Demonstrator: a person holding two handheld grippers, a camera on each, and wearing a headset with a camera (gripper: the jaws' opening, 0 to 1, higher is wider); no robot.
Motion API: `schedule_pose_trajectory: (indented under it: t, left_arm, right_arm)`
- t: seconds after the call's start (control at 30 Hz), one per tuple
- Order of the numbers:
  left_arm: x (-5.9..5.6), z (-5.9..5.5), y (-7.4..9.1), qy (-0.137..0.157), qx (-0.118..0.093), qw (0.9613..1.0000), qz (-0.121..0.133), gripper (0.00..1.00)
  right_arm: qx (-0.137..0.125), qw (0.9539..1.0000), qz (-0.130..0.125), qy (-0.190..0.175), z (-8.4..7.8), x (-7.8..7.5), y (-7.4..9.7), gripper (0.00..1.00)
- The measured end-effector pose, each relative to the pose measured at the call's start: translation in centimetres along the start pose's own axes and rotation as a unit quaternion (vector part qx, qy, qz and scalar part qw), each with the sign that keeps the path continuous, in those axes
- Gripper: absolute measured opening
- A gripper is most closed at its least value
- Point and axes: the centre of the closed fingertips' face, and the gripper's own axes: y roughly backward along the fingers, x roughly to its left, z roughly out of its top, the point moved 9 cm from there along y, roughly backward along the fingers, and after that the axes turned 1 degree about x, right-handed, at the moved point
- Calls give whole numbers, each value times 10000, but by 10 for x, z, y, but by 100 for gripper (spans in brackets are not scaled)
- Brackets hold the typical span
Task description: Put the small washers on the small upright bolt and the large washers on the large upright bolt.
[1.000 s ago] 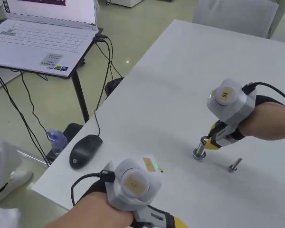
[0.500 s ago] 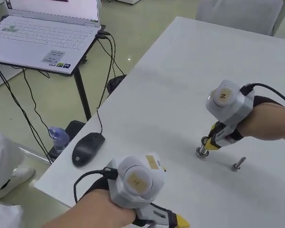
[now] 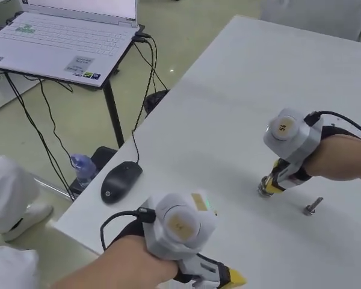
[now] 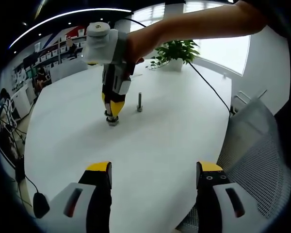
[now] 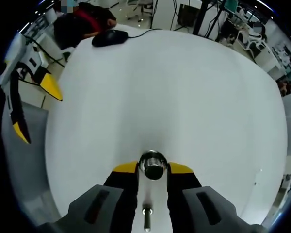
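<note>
Jaws of the right gripper (image 3: pixel 269 185) are being held closed on a round piece (image 5: pixel 153 165) at the top of the large bolt (image 4: pixel 111 120), probably so that it is being guided squarely down the shaft. Whether it is a washer or the bolt's own head cannot be told. The small bolt (image 3: pixel 312 207) is standing just beside. The left gripper (image 4: pixel 154 167) is being held near the table (image 3: pixel 228 108) edge, jaws apart and empty, leaving room.

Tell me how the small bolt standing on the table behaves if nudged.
The small silver metal bolt stands tall and thin on its head, so it probably tips easily. Once down, its round shank likely rolls on the smooth white table.
</note>
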Motion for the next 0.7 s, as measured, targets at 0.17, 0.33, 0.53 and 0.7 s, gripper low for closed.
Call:
schedule_pose_trajectory:
  t: [0.17, 0.33, 0.53, 0.7]
  left_arm:
    - [-2, -2, 0, 16, 16, 10000, -14, 70]
    - [-1, -2, 1, 20, 0, 10000, -1, 69]
    - [3, -2, -1, 22, 4, 10000, -15, 69]
    - [3, 0, -5, -21, 31, 10000, -71, 69]
  right_arm:
    - [81, 10000, 47, -4, -1, 1, -8, 22]
    - [125, 9999, 43, -25, -1, 0, -12, 22]
    - [105, 9998, 72, -121, -3, -2, -12, 23]
    - [106, 9999, 62, -121, -4, -1, -13, 24]
